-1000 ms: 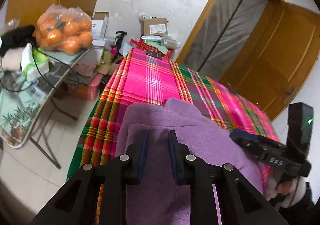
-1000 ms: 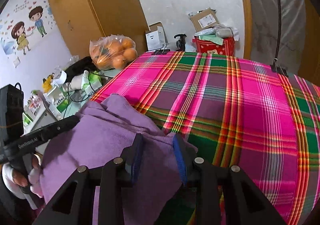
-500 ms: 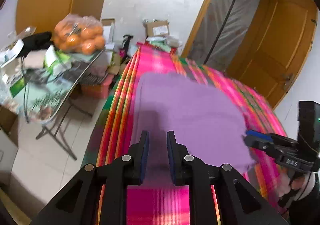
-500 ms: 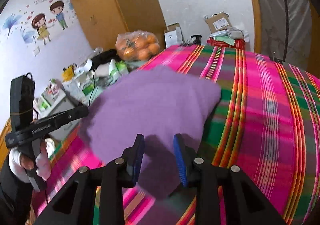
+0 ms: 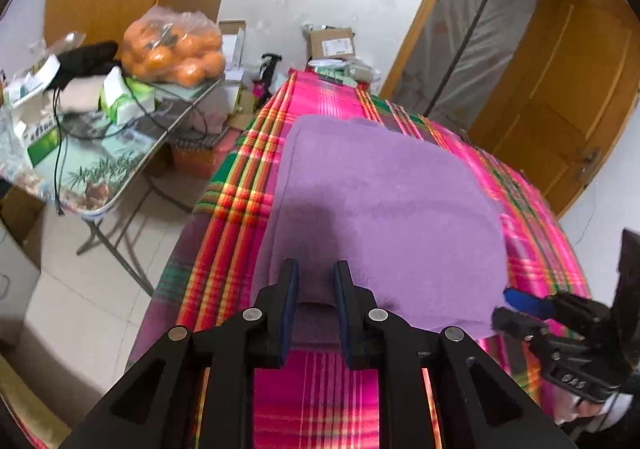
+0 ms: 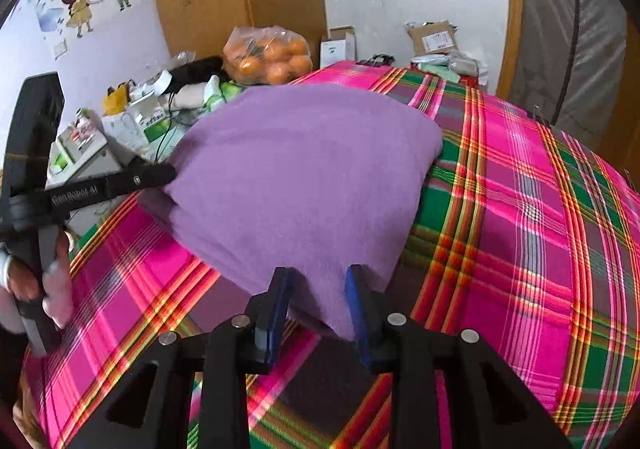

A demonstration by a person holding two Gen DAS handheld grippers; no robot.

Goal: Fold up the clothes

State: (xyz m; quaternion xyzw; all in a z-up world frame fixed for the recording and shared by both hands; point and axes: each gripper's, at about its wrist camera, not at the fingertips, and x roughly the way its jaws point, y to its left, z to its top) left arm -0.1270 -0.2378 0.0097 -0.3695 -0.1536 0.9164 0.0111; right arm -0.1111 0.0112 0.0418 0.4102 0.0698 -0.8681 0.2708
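Your left tongs point(image 5: 313, 281) pinch the near edge of the purple cloth point(image 5: 380, 217), close to its near-left corner, with the fabric caught between the blue pads point(image 5: 289, 301). Your right tongs point(image 6: 316, 289) grip the same cloth point(image 6: 304, 177) at its near-right corner, where the fabric draws down to a point between the fingers.

The cloth is stretched out between the two tongs and reaches away from you over the plaid tabletop point(image 5: 320, 401). Its near edge is lifted off the surface and casts a shadow on the plaid below; whether the far end rests on the surface is hard to tell. In the left view its long axis runs straight ahead toward the far end, and the far edge lies roughly square to that line.

A bag of oranges point(image 5: 174, 45) sits on the side table point(image 5: 120, 169) to your left.
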